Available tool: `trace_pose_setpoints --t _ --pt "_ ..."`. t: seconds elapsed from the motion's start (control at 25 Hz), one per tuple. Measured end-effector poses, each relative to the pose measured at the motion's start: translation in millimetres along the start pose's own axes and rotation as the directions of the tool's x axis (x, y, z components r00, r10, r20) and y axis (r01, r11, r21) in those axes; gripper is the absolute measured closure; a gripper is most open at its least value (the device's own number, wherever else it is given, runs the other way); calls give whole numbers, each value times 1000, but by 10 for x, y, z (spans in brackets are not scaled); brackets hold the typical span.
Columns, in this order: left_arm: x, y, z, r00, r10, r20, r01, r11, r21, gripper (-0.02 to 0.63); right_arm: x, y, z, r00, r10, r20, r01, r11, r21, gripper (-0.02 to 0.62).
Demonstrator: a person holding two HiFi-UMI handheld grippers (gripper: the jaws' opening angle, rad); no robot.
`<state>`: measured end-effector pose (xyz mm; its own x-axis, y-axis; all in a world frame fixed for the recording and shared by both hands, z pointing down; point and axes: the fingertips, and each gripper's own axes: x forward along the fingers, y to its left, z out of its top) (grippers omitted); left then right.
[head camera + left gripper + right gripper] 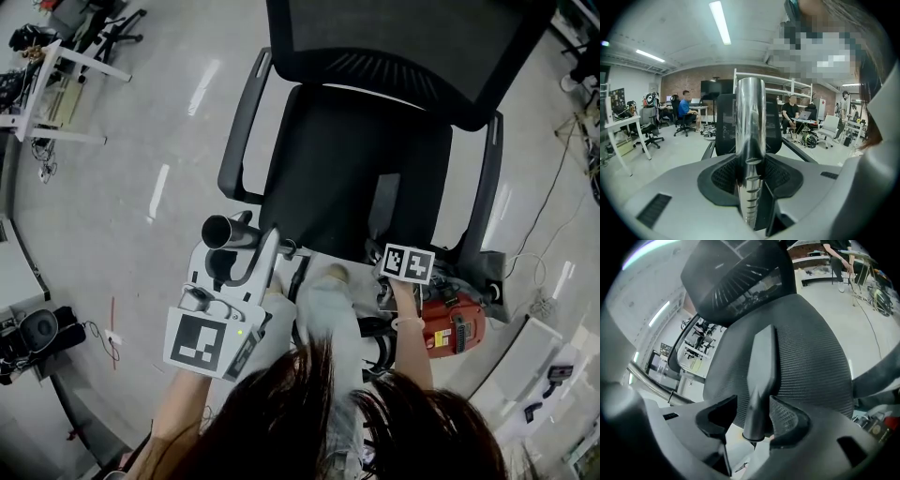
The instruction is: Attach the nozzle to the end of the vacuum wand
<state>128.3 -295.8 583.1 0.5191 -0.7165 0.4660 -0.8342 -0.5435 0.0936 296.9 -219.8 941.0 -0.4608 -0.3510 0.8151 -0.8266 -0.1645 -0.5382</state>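
On the left, grips the wand (750, 117) in the left tool (751, 164), pads pressed on the shiny metal tube from both sides. Aims the tube's long axis forward toward the chair (328, 159), open round mouth at the far end, nothing fitted on it yet.

Further right, seemingly resting on the chair's seat: the nozzle (761, 366), dark and tapered, long axis running away from the person toward the backrest, round collar at the near end, flat tip at the far end. Straddles that collar with the right tool (754, 405), jaws spread wide, a clear gap on one side, so no grip on it. Lies to the right of the wand's mouth, well apart from it, with the right tool much the nearer of the two.

Probably calls next for closing on the collar end, lifting, and turning the collar to face the wand's mouth, to line up both long axes.

Counted: one wand, one nozzle, two tools, one chair, one red machine body (455, 323) low down at far right.
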Motion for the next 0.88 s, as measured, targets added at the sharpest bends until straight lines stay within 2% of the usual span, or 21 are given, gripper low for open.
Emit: trace_pose_setpoints --t 0.12,0.24,0.44,0.68,0.88 --pt "41 55 59 999 27 42 -27 1000 -7 457 95 -55 -50 999 -22 -47 22 1000 -5 387" --pt "88 80 49 999 30 41 -30 999 -12 456 196 -97 -115 995 -50 -91 48 999 -24 387" --pt "107 117 41 998 45 39 -44 999 -14 456 280 -147 -149 989 -95 -112 94 996 -6 387" --pt "141 145 34 998 55 28 -55 998 -17 456 342 -226 -140 961 -195 -196 197 980 -12 387" --pt "144 169 23 998 60 27 -59 998 -21 456 372 -256 -131 947 -250 -202 247 968 -41 399"
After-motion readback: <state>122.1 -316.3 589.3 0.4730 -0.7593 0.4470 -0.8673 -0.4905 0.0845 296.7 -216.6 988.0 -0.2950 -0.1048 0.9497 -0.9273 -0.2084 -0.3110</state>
